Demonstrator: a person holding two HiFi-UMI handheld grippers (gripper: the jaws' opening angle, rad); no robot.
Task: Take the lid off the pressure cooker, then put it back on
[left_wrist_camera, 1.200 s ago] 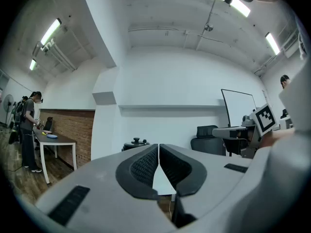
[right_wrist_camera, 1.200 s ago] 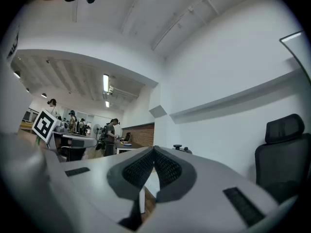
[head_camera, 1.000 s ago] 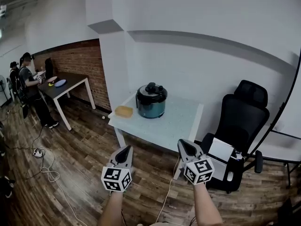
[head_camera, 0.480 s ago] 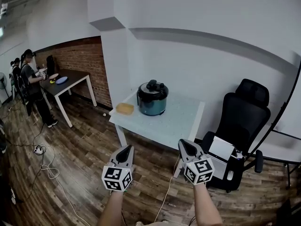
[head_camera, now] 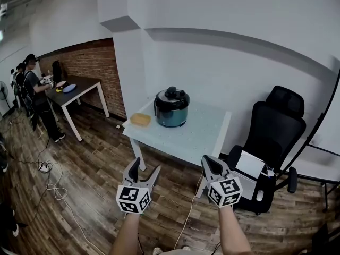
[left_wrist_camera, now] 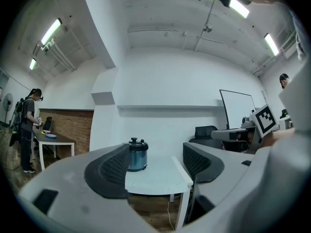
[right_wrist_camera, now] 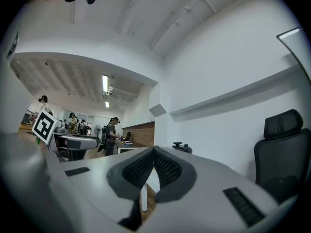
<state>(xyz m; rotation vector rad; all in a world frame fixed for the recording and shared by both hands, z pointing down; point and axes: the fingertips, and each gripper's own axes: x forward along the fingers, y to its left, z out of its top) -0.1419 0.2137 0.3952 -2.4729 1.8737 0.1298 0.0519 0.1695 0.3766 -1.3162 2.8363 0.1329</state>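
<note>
Jaws of the left gripper point(head_camera: 144, 168) have just sprung apart on nothing, the right gripper point(head_camera: 209, 162) stays pressed together, and the lid point(head_camera: 172, 95) is still on the pressure cooker point(head_camera: 171, 113), well out of reach.

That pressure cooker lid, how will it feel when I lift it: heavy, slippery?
The lid looks like rigid dark metal, so it is probably stiff and fairly heavy. Its black knobs likely give the jaws a firm hold. It sits flush on the cooker, so it may need a twist first.
</note>
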